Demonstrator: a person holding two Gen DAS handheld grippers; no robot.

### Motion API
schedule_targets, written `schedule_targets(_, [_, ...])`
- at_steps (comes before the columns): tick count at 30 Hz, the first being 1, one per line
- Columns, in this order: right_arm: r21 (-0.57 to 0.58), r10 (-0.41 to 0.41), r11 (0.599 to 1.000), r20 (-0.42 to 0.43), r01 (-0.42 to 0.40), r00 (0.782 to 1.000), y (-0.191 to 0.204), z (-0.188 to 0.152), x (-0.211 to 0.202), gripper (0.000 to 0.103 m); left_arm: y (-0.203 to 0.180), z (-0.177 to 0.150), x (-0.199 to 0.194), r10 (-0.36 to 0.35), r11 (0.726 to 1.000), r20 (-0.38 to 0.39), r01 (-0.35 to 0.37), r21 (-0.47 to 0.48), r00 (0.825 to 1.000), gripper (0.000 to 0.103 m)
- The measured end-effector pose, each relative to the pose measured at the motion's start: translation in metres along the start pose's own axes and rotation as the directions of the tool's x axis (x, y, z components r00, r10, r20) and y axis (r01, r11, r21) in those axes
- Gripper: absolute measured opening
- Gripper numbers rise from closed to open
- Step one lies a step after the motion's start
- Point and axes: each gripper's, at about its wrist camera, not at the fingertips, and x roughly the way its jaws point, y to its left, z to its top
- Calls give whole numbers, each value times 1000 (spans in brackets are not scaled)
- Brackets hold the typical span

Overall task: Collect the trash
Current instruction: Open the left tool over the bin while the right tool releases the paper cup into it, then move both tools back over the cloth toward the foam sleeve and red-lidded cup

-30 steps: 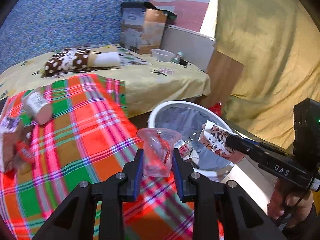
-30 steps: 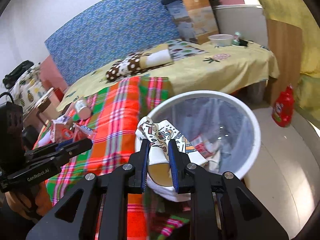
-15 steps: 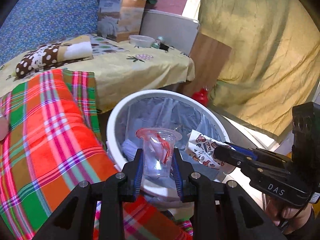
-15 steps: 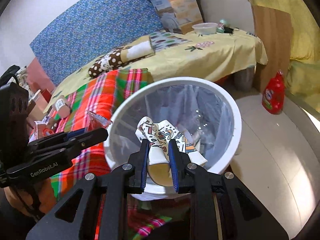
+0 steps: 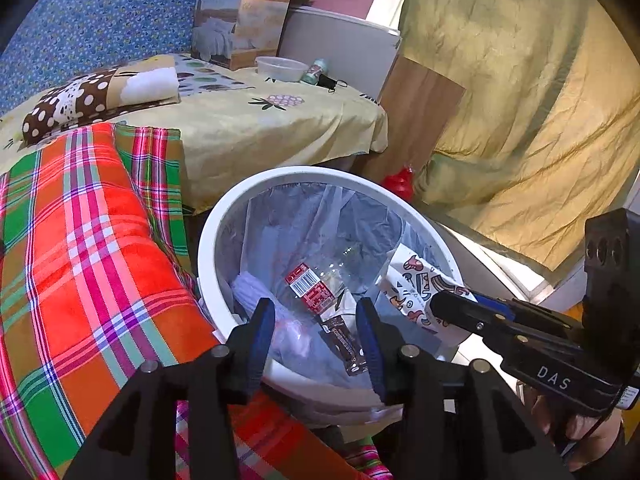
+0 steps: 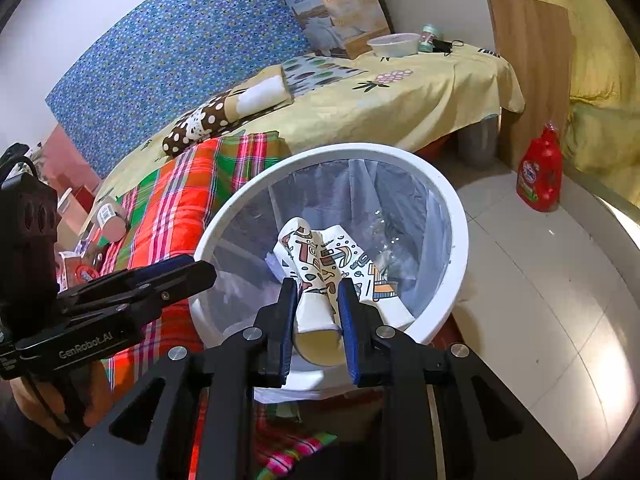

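The left gripper point(image 5: 316, 320) stands over the near rim of the white bin point(image 5: 208, 240), its jaws part-way apart after just opening, with nothing between the pads; a clear plastic cup point(image 5: 292, 336) appears to lie in the liner directly below, though it is faint against the plastic. The right gripper point(image 6: 318, 312) holds a crumpled patterned paper cup point(image 6: 320, 264), jaws narrow and pressing its flattened wall, over the bin mouth. The bin already contains a clear bottle with a red label point(image 5: 316, 288) and a dark wrapper point(image 5: 344, 344). In my judgement the paper cup is light, soft and already deformed; it tolerates a firm pinch across the wall and carries no breakage risk, and it should drop freely on release. Further items remain on the plaid blanket point(image 6: 176, 200), including a small labelled container point(image 6: 110, 216); as a stiffer cylinder it may roll, so a hold across its middle looks soundest.
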Motion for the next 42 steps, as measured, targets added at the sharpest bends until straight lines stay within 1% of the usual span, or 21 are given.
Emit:
schedule_targets(1, [0, -2, 1000, 1, 2, 1000, 0, 1, 1, 24, 0, 0, 0, 1, 1000, 1, -1, -2, 1000, 42])
schedule_targets(4, [2, -2, 1000, 4, 2, 1000, 0, 1, 0, 33, 1, 0, -4, 3, 1000, 4, -3, -10, 1000, 42])
schedule_targets(11, [2, 19, 1000, 27, -19, 999, 5, 2, -7, 34, 5, -6, -22, 12, 999, 31, -11, -30, 999, 42])
schedule_targets(17, [-36, 100, 995, 70, -98, 992, 23, -2, -20, 34, 9, -20, -50, 47, 998, 80, -43, -51, 996, 42])
schedule_targets(20, [-51, 157, 987, 67, -153, 985, 33, -4, -21, 34, 16, -28, -65, 69, 995, 99, -62, -76, 993, 42])
schedule_targets(23, [-83, 173, 982, 63, -168, 983, 45, -7, -22, 34, 22, -37, -79, 98, 992, 105, -89, -88, 990, 42])
schedule_targets(25, [-109, 171, 980, 56, -164, 984, 54, -8, -23, 34, 27, -44, -89, 124, 989, 111, -114, -97, 986, 42])
schedule_targets(27, [-147, 161, 977, 59, -151, 985, 66, -10, -24, 34, 32, -51, -103, 156, 985, 143, -143, -92, 977, 42])
schedule_targets(29, [-161, 184, 972, 57, -173, 981, 72, -11, -25, 34, 39, -58, -115, 183, 981, 160, -169, -98, 970, 42])
schedule_targets(33, [-202, 207, 960, 37, -195, 978, 89, -15, -23, 34, 52, -71, -135, 216, 973, 183, -196, -126, 959, 42])
schedule_targets(36, [-235, 230, 946, 12, -221, 973, 104, -21, -22, 34, 62, -80, -148, 239, 966, 182, -215, -146, 954, 42])
schedule_targets(39, [-253, 260, 933, -19, -256, 965, 117, -24, -19, 34, 68, -89, -162, 276, 957, 201, -248, -152, 940, 42])
schedule_targets(42, [-273, 282, 920, -33, -280, 959, 128, -27, -17, 34, 79, -98, -173, 292, 947, 202, -253, -196, 935, 42])
